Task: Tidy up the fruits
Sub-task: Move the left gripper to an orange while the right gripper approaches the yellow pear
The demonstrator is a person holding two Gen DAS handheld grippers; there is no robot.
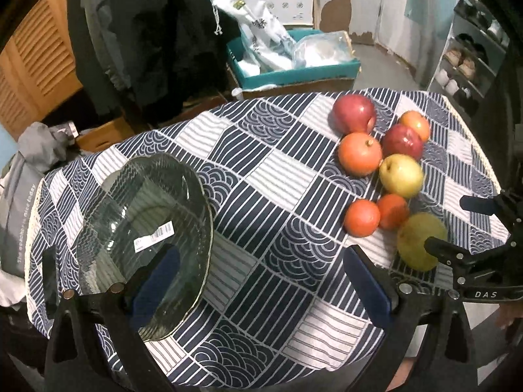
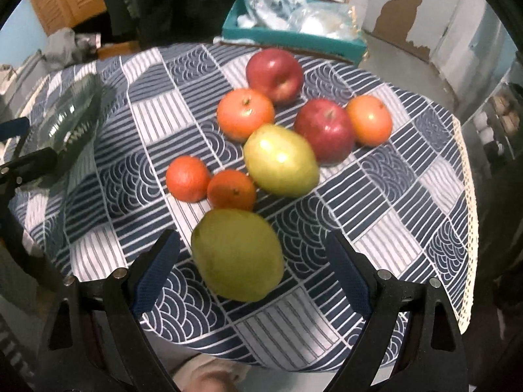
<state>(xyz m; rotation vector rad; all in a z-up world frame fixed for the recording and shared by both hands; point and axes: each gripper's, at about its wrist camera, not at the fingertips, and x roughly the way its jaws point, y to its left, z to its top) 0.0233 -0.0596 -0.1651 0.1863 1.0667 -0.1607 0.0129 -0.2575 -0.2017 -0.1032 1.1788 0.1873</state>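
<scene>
Sorting is barely starting: you are bringing the wide-open, empty right hand-held gripper (image 2: pixel 251 274) around the nearest green pear (image 2: pixel 237 254), while the empty glass bowl (image 1: pixel 143 245) is waiting on the worktop (image 1: pixel 287 176) at your open, empty left hand-held gripper (image 1: pixel 261 287).

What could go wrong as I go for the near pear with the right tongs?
1. The right tongs are open around the near pear but not touching; a round fruit could roll on the cloth if one finger hits first.
2. An orange sits right behind it, so a push may scatter the cluster.
3. The bowl lies far across the table, with the left tongs open by its rim; a bump could shift it.
</scene>
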